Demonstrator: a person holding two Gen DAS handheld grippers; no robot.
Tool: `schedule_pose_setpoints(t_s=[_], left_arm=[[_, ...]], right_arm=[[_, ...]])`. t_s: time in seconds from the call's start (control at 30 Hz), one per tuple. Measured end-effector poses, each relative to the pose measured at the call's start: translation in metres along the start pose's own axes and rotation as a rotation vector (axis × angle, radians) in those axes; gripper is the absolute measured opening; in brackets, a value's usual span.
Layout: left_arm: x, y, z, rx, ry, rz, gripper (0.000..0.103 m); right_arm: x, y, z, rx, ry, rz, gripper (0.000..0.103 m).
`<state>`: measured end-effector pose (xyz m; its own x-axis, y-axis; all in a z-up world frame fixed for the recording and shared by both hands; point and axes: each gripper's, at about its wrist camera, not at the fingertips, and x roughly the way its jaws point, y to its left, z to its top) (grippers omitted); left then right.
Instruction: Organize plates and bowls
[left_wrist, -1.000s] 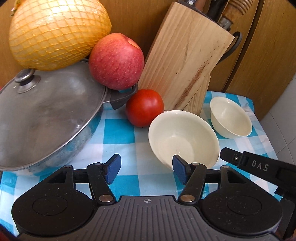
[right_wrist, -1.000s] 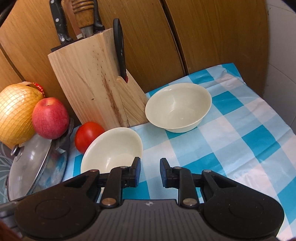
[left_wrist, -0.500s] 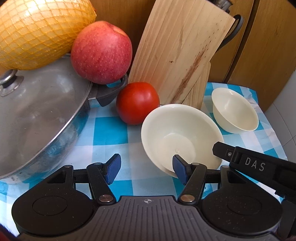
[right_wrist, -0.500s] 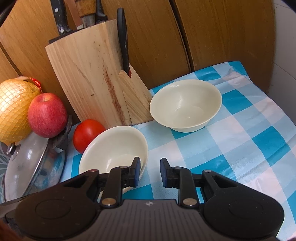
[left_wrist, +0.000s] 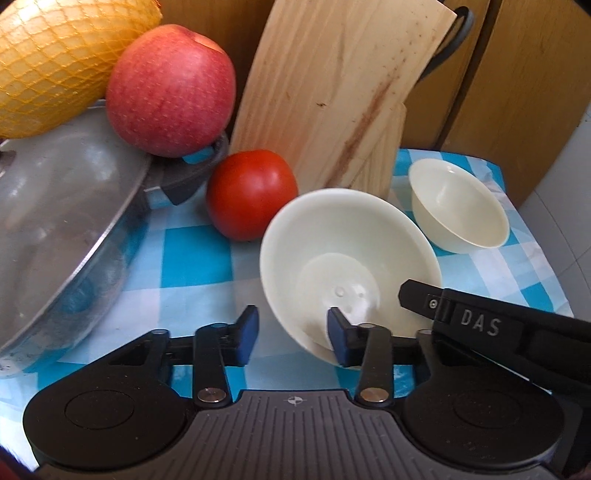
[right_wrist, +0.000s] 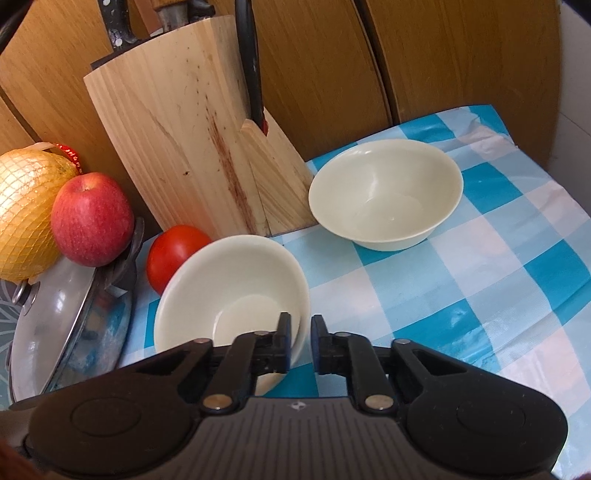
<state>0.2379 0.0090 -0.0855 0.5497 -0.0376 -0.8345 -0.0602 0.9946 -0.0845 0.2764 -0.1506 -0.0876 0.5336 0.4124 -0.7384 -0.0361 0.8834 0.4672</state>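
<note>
Two cream bowls are on the blue checked cloth. The near bowl (right_wrist: 236, 295) is tipped up on its side, and my right gripper (right_wrist: 301, 341) is shut on its right rim, one pad inside and one outside. From the left wrist view, that bowl (left_wrist: 343, 240) opens toward me, with a right gripper finger (left_wrist: 461, 317) at its right edge. My left gripper (left_wrist: 291, 336) straddles the bowl's left wall, jaws closing. Its right pad is inside the bowl, and its left pad stands a little off the wall. The far bowl (right_wrist: 384, 192) sits upright by the knife block.
A wooden knife block (right_wrist: 192, 136) stands behind the bowls against wood panels. A tomato (left_wrist: 251, 194) lies just left of the near bowl. Further left, a lidded steel pan (left_wrist: 62, 221) carries an apple (left_wrist: 170, 88) and a netted yellow fruit (left_wrist: 55, 55).
The right jaws have closed onto the near bowl's rim and the bowl has tipped up. The left jaws have narrowed around its left wall after moving in closer.
</note>
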Motion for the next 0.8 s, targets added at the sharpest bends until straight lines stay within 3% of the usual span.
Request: schedule_pose_setpoints(t_s=[0.13, 0.43, 0.8], left_arm=[[-0.001, -0.002, 0.0, 0.006, -0.002, -0.014, 0.038], [-0.019, -0.005, -0.001, 0.019, -0.032, -0.012, 0.038], [-0.078, 0.008, -0.023, 0.004, -0.087, 0.001, 0.039]], right_arm=[[-0.003, 0.0, 0.001, 0.006, 0.002, 0.016, 0.01], [-0.024, 0.003, 0.002, 0.002, -0.019, 0.043, 0.01], [-0.071, 0.022, -0.02, -0.045, -0.012, 0.139, 0.011]])
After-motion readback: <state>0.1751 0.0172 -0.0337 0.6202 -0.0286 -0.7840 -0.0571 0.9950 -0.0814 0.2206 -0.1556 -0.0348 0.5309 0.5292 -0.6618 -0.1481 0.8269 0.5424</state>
